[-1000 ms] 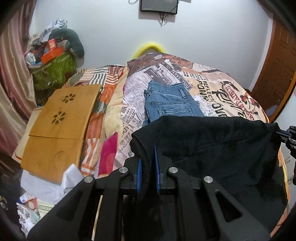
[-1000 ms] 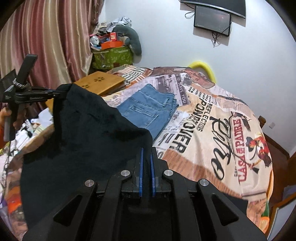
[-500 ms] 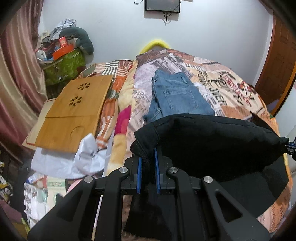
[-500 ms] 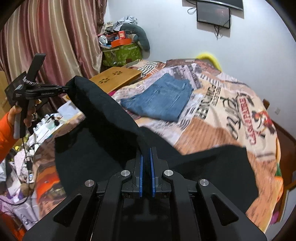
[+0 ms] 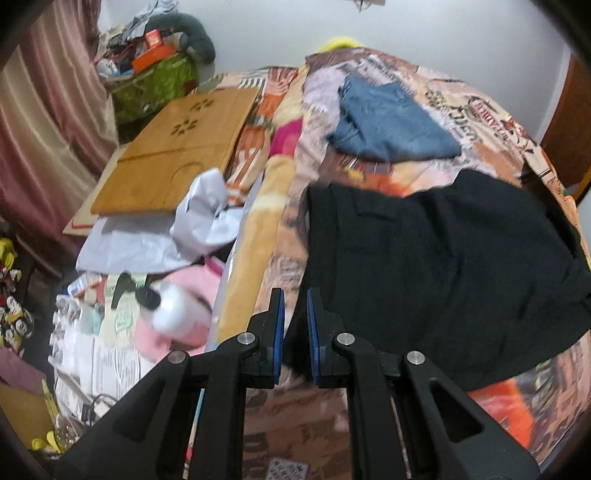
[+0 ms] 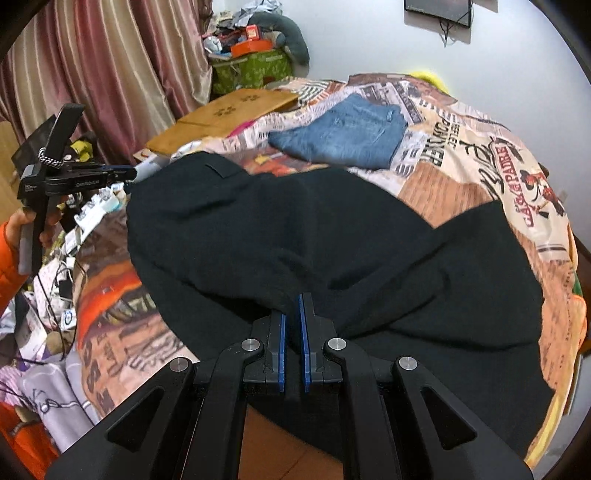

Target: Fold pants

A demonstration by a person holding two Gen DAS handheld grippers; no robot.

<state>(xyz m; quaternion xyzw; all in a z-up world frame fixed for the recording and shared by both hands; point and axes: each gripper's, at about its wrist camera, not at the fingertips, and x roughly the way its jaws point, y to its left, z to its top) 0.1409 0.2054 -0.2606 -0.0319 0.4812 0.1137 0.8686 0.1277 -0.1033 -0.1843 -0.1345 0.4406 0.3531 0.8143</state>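
Note:
Black pants point(image 5: 436, 273) lie spread on the printed bedspread point(image 5: 369, 181), also seen in the right wrist view point(image 6: 295, 229). My left gripper point(image 5: 294, 299) is open and empty, just off the pants' left edge; it also shows at the left of the right wrist view point(image 6: 127, 173). My right gripper point(image 6: 291, 306) has its jaws slightly apart, with the near edge of the pants bunched at the fingertips; no cloth shows between the pads. Folded blue jeans point(image 5: 391, 125) lie further up the bed point(image 6: 343, 133).
A wooden lap desk point(image 5: 177, 147) lies left of the bed. Crumpled paper point(image 5: 177, 229), a white bottle point(image 5: 177, 314) and clutter fill the floor at left. A green box point(image 6: 251, 70) stands by the curtains point(image 6: 110, 74). A wall screen point(image 6: 437, 11) hangs above.
Both grippers lowered the black pants onto the bed and opened. The pants, held up between them before, now lie spread flat. The left gripper has let go and pulled back.

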